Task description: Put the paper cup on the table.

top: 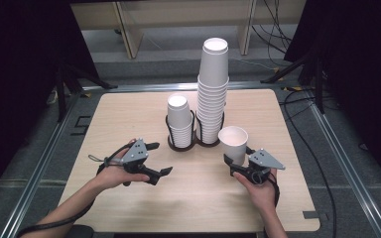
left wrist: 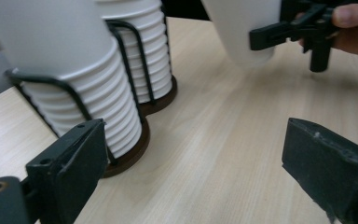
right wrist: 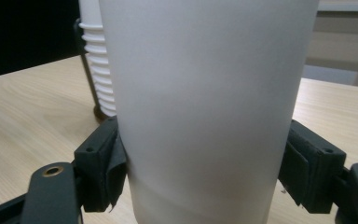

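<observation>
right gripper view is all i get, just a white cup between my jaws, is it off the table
Observer: Yes. The left gripper view shows the held cup with its base above the table.
Operator: where's the other gripper
Observer: The left gripper is open, low over the table in front of the rack.
Operator: how many stacks are in that rack
Observer: Two: a short stack on the left, a tall stack on the right.
</observation>
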Tool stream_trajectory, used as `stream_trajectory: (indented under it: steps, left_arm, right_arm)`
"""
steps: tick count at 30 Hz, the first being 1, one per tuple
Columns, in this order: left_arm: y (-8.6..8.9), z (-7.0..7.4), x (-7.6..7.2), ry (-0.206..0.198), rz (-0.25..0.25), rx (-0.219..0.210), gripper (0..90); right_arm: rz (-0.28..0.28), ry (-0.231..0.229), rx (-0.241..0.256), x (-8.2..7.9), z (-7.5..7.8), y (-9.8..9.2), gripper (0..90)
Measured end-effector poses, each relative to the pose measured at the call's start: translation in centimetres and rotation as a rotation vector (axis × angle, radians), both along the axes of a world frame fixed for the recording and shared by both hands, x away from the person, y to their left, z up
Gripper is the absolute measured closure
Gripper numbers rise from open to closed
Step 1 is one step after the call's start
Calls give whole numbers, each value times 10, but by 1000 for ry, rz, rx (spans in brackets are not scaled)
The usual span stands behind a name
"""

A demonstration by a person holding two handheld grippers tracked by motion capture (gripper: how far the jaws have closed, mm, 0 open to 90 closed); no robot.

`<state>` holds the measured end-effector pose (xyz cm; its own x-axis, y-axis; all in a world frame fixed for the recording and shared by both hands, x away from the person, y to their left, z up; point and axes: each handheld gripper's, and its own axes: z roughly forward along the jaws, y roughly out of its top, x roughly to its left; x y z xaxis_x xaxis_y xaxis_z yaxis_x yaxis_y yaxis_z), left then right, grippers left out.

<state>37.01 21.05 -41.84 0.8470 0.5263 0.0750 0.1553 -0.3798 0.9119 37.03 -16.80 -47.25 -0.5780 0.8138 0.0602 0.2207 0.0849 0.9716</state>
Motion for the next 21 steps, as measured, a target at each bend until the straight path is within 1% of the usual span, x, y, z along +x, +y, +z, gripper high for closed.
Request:
stream_trajectory:
  steps: [1,2,3,4,5,6,7,8,9,10,11,12,13,14,15,16,17,18,19,20,21]
  left_arm:
    - [4,-7,-3,-12,41,-28,67]
    - [4,-7,-3,-12,41,-28,67]
    - [7,-10,-4,-22,60,-33,67]
    - [8,-13,-5,-29,73,-58,68]
    - [10,-16,-5,-33,92,-73,70]
    - [11,-18,-6,-41,107,-76,70]
    - [11,-21,-7,-41,112,-94,71]
    - [11,-25,-8,-32,114,-121,71]
    - [11,-27,-10,-29,121,-140,71]
    - [11,-29,-11,-27,120,-169,71]
    - [14,-31,-13,-15,131,-175,71]
    - [15,-33,-14,-13,138,-184,71]
    - [16,-35,-15,-16,154,-200,70]
    - [18,-37,-15,-16,173,-215,71]
    - [20,-38,-15,-16,187,-227,71]
    - [22,-40,-16,-19,201,-243,71]
    - [25,-43,-15,-29,215,-278,71]
    - [29,-43,-16,-28,237,-258,73]
    - [32,-45,-16,-39,248,-269,72]
    - [34,-46,-16,-46,254,-271,73]
    - [36,-46,-16,-49,256,-277,73]
  right_arm:
    - [-36,-14,-5,0,-1,-5,249]
    - [-36,-14,-5,0,-1,-5,249]
    - [-48,-29,-14,0,-1,-8,249]
    - [-47,-14,-11,-1,-2,-11,249]
    - [-50,3,-11,-1,-2,-12,248]
    - [-50,3,-11,-1,-2,-12,248]
    - [-37,-3,11,-1,-2,-10,248]
    - [-26,-10,0,-1,-1,-8,248]
    - [-38,-1,10,-3,-1,-5,248]
    - [-31,-1,19,-3,0,-2,248]
    - [-22,-30,19,-2,0,1,248]
    - [-15,-30,35,-2,1,6,247]
    - [-13,-29,40,-2,1,10,247]
    - [4,-54,34,0,1,15,247]
    - [38,-39,64,1,2,30,247]
    - [38,-39,64,1,2,30,247]
    - [50,-38,63,1,3,34,247]
    - [54,-44,47,2,5,41,247]
    - [62,-60,37,4,5,46,247]
    - [78,-39,52,4,6,52,247]
    - [82,-61,42,6,7,56,247]
